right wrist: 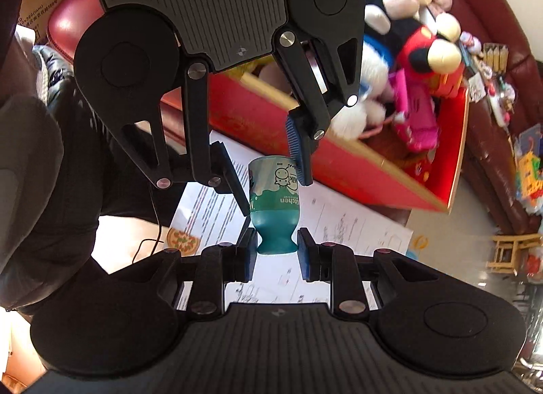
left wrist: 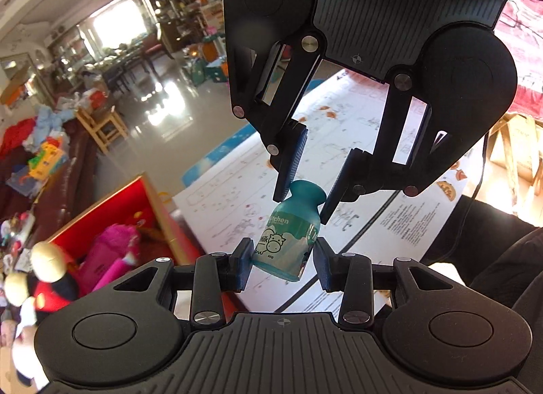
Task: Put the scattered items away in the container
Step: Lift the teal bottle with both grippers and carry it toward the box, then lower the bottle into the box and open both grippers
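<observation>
Two handheld claws share one small load. The left gripper (left wrist: 283, 258) is clamped across the body of a teal toy milk bottle (left wrist: 288, 234), its pads pressed against the printed label on either side. The right gripper (right wrist: 276, 253) meets it head-on from the opposite side, its jaws closed on the bottle's flared teal cap end. The bottle (marked "Milk", with a cartoon cow) hangs tilted in the air between the two tools and touches nothing else.

Below the bottle lies a large white printed sheet (left wrist: 237, 197) covered with lines of small text and drawings, among them a pizza picture (right wrist: 183, 241). The red box (right wrist: 339, 170) stands just beside this sheet, open at the top, and the bottle is held near the box's long wall, outside it and above the paper. Inside the box sit a pink toy (left wrist: 112, 251) and a red-and-black plush mouse (right wrist: 431, 44), with a white plush piled against it.

On the far side of the grippers from the box, a person's dark sleeve (left wrist: 492, 251) fills the edge of the left wrist view. Beyond the box a dark red sofa (right wrist: 492, 4) carries loose toys and papers. A small wooden stool (left wrist: 101, 122) stands on the glossy floor farther off.
</observation>
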A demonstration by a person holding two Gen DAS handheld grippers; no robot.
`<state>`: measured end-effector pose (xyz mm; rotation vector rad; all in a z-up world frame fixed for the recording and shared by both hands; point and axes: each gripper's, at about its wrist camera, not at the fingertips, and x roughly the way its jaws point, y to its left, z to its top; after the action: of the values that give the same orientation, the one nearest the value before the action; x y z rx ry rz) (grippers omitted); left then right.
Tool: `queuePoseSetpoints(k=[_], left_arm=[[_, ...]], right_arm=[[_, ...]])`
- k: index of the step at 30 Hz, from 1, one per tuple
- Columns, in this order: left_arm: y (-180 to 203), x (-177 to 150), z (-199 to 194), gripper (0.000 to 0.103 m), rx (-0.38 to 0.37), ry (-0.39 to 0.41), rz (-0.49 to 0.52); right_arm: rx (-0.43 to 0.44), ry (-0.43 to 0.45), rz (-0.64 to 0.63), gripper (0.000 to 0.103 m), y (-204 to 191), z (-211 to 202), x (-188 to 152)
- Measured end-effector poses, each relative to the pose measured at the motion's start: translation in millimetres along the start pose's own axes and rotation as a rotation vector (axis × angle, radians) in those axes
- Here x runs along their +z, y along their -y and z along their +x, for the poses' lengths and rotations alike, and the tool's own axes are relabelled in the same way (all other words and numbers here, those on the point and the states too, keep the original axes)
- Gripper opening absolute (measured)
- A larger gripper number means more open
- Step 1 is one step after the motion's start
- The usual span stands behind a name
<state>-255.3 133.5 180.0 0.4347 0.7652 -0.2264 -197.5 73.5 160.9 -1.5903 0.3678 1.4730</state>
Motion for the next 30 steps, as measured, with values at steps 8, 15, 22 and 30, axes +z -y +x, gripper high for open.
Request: queuePoseSetpoints(k=[8,15,22,30], left_arm=[[-52,-37,-60,0.039,0.145,-0.061,-0.072],[-77,-54,-91,0.040,0.184,-0.089,-0.127],[-88,-76,-85,0.101,0.206,-0.112,-0.223],[-89,-78,-67,0.103,0.221,-0.150,-0.276]], right_arm=[[-0.043,0.105,-0.153,0.028,29,2,81],[-0.039,0.173,-0.188,0.029,43,5,115],[-0.011,0.206,-0.192,0.072,41,12,120],[0.022,0.211,-0.105,0.076,47,20,105]])
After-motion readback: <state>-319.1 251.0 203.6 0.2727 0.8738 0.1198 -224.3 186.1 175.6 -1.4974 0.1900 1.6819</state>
